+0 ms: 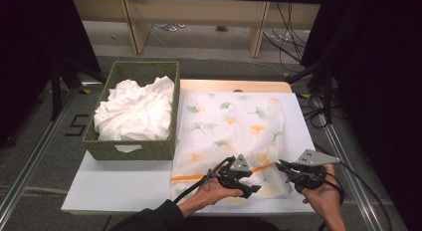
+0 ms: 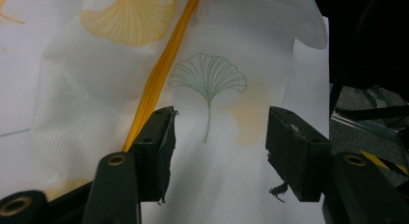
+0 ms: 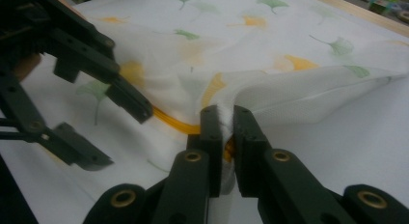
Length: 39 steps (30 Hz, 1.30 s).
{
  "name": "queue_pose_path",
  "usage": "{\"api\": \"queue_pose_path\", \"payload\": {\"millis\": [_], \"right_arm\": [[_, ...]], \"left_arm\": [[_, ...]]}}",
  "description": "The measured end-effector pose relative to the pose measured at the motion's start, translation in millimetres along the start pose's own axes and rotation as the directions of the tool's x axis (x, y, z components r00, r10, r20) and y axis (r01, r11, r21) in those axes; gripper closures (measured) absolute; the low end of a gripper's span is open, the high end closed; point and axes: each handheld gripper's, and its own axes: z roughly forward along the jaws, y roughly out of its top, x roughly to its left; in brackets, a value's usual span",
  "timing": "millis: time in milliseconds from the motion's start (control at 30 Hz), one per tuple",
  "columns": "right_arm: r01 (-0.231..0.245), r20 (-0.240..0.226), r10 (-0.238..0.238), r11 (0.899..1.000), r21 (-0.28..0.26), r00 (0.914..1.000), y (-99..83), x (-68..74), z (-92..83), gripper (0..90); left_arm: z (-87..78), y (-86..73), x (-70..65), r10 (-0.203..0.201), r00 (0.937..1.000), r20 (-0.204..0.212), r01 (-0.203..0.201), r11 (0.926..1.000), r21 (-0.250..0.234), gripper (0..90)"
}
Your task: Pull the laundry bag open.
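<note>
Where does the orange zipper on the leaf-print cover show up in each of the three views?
High view: the orange zipper runs low in the picture, between the two grippers.
Left gripper view: it slants from top centre down to the left finger.
Right gripper view: it lies left of centre, running into the shut fingers.
Shared landmark: the leaf-print cover.

I see a white fabric cover (image 1: 234, 126) printed with green and orange ginkgo leaves, an orange zipper (image 2: 161, 72) running across it. White crumpled cloth (image 1: 135, 111) fills my olive-green woven basket (image 1: 130, 150). Both grippers' jaws are black, their top plates grey, over a pale grey-white table (image 1: 119, 188) edged in light wood.
</note>
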Motion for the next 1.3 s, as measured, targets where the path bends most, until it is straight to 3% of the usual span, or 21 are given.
{"api": "queue_pose_path", "payload": {"millis": [33,133,267,300,367,400,433,467,567,667,767,800,833,1000,1200,1233,1300], "right_arm": [[0.013,-0.009,-0.014,1.000,-0.003,0.9999,1.8,1.2,1.0,85.2],[0.016,-0.028,-0.015,1.000,0.006,0.9995,4.5,8.1,3.4,85.3],[0.041,-0.066,-0.041,0.999,0.002,0.9970,6.8,12.5,8.7,85.3],[0.044,-0.068,-0.043,0.999,0.010,0.9967,6.9,14.6,9.6,85.4],[0.051,-0.085,-0.049,0.999,0.017,0.9952,6.9,17.3,12.3,85.3],[0.030,-0.100,-0.027,0.999,0.029,0.9947,6.7,20.0,13.2,85.3],[0.064,-0.108,-0.062,0.998,0.016,0.9922,7.3,18.7,15.7,85.4],[0.047,-0.113,-0.044,0.999,0.024,0.9926,7.0,20.2,16.0,85.4],[0.058,-0.135,-0.053,0.998,0.031,0.9894,7.4,22.6,17.1,85.4],[0.067,-0.132,-0.062,0.997,0.039,0.9893,7.4,22.7,17.4,85.4],[0.057,-0.145,-0.050,0.997,0.042,0.9882,5.8,22.5,18.5,85.4],[0.057,-0.139,-0.051,0.997,0.043,0.9890,5.7,22.6,18.6,85.4],[0.053,-0.144,-0.045,0.997,0.048,0.9885,5.3,23.1,19.2,85.4],[0.060,-0.145,-0.052,0.997,0.048,0.9881,4.6,21.1,19.3,85.4],[0.056,-0.142,-0.050,0.997,0.043,0.9886,4.6,20.9,18.9,85.4],[0.041,-0.144,-0.033,0.998,0.048,0.9890,4.1,21.9,18.8,85.4],[0.052,-0.150,-0.045,0.998,0.043,0.9877,3.6,20.5,19.6,85.5]], "left_arm": [[2.3,1.0,-0.1,-0.002,0.9998,0.020,0.002,1.0000,-0.001,45.6],[8.2,2.4,0.6,-0.019,0.9996,0.022,0.020,0.9997,-0.014,46.6],[13.6,1.7,6.5,0.012,0.9997,0.019,-0.012,0.9994,-0.031,52.8],[14.2,1.5,7.9,-0.009,0.9993,0.036,0.010,0.9994,-0.034,53.5],[15.2,2.0,9.8,-0.002,0.9988,0.049,0.005,0.9980,-0.063,56.1],[14.3,2.1,10.1,0.012,0.9991,0.040,-0.010,0.9984,-0.055,57.8],[14.7,2.1,10.5,0.018,0.9990,0.040,-0.016,0.9982,-0.059,59.8],[15.8,2.0,10.7,0.014,0.9986,0.051,-0.010,0.9974,-0.072,60.5],[18.1,2.5,11.8,0.041,0.9988,0.026,-0.039,0.9952,-0.090,61.7],[18.9,3.1,13.1,0.059,0.9968,0.054,-0.053,0.9929,-0.107,65.7],[18.0,3.7,11.4,0.090,0.9946,0.052,-0.084,0.9906,-0.108,72.2],[17.6,4.1,11.1,0.083,0.9943,0.067,-0.075,0.9907,-0.114,73.2],[16.8,4.4,11.0,0.086,0.9949,0.051,-0.080,0.9901,-0.116,74.0],[15.0,4.5,12.6,0.089,0.9948,0.049,-0.083,0.9903,-0.111,86.4],[12.3,5.5,12.5,0.120,0.9923,0.030,-0.117,0.9881,-0.100,88.4],[12.2,5.6,11.6,0.115,0.9931,0.024,-0.112,0.9886,-0.101,88.5],[12.6,6.0,11.0,0.102,0.9943,0.031,-0.099,0.9899,-0.102,88.6]]}}
